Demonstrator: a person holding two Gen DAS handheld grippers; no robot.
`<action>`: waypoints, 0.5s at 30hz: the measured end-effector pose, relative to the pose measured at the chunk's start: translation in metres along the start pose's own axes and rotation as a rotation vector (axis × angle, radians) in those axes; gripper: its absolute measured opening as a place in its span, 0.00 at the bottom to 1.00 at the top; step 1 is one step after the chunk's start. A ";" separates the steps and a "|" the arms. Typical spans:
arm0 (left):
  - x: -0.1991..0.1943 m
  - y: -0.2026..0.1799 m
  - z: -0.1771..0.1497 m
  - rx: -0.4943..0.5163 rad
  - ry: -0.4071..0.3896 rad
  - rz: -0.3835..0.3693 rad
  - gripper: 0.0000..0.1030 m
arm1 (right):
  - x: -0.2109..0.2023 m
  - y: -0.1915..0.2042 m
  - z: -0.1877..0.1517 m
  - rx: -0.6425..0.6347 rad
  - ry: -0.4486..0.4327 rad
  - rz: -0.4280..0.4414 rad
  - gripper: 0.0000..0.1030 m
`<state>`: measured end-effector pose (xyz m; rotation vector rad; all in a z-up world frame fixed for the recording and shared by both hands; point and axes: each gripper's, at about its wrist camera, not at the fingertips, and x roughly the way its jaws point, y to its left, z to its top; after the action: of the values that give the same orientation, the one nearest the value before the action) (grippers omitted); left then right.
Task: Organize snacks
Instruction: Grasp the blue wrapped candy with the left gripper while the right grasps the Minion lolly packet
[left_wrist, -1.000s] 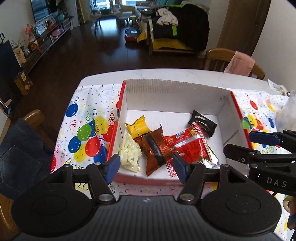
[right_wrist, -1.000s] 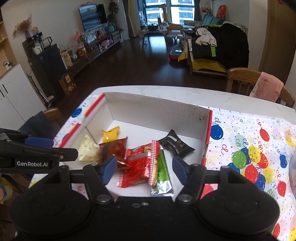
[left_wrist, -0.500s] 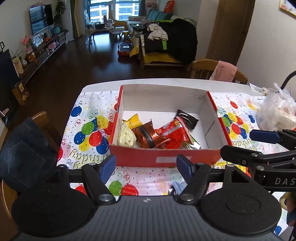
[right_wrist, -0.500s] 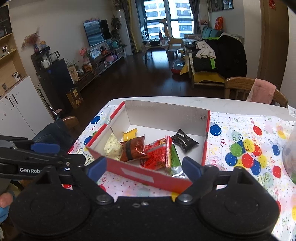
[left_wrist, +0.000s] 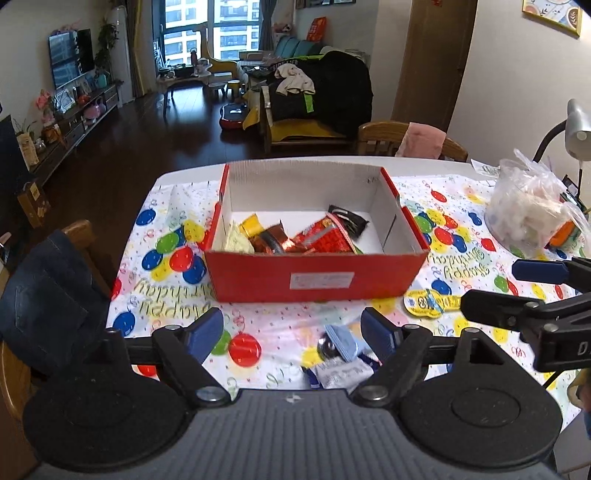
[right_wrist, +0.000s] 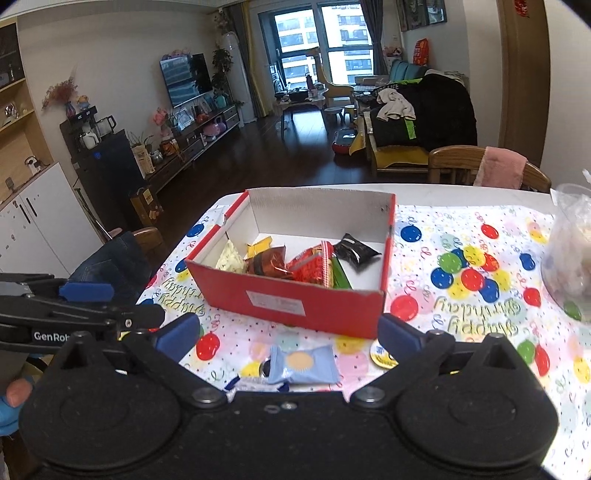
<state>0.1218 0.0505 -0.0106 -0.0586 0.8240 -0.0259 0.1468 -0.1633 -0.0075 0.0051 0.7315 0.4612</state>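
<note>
A red cardboard box (left_wrist: 317, 280) (right_wrist: 291, 299) stands on the balloon tablecloth and holds several snack packets, among them a red one (left_wrist: 325, 236) and a black one (right_wrist: 356, 251). Loose snacks lie in front of the box: a light blue packet (right_wrist: 303, 365) (left_wrist: 343, 341), a white and blue packet (left_wrist: 340, 374) and a yellow packet (left_wrist: 430, 302) (right_wrist: 382, 354). My left gripper (left_wrist: 293, 332) is open and empty, above the loose snacks. My right gripper (right_wrist: 288, 334) is open and empty, just above the light blue packet. Each gripper shows at the edge of the other's view.
A clear plastic bag of food (left_wrist: 532, 210) (right_wrist: 570, 251) sits at the table's right. Wooden chairs stand at the far side (right_wrist: 484, 166) and at the left with denim over it (left_wrist: 48, 288). A lamp (left_wrist: 578, 129) stands at the right edge.
Both grippers have pulled back and up from over the box to the near side of the table. The loose snacks in front of the box have come into view. Both stay open.
</note>
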 end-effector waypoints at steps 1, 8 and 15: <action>0.000 -0.001 -0.004 0.000 0.006 -0.004 0.80 | -0.001 -0.002 -0.003 -0.003 0.002 0.003 1.00; 0.016 -0.006 -0.030 -0.017 0.085 -0.033 0.80 | -0.004 -0.023 -0.034 -0.054 0.028 -0.008 1.00; 0.029 -0.019 -0.054 -0.029 0.161 -0.076 0.80 | 0.005 -0.059 -0.052 -0.080 0.078 0.009 1.00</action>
<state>0.1016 0.0279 -0.0674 -0.1166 0.9833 -0.0907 0.1398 -0.2222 -0.0593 -0.0856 0.7892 0.5009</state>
